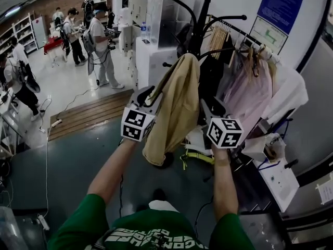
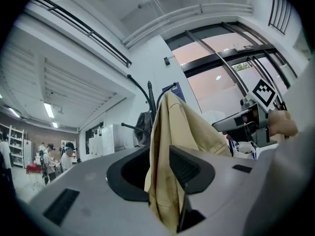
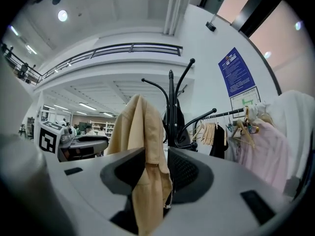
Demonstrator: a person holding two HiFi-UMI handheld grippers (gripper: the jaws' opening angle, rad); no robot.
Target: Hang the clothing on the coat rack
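A tan cotton shirt (image 1: 177, 105) hangs draped over a hook of the black metal coat rack (image 1: 206, 14), its folds falling towards the floor. The left gripper (image 2: 162, 168) and the right gripper (image 3: 156, 168) flank it on the near side. Both have their jaws spread wide, with loose cloth hanging between the pads, unpinched. A rail of pale pink garments (image 1: 252, 85) stands just right of the rack.

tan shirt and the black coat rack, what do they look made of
Tan shirt: woven cloth, probably cotton, matte; it drapes in soft folds. Coat rack: likely metal with a black, slightly glossy finish; its thin curved arms hold their shape.
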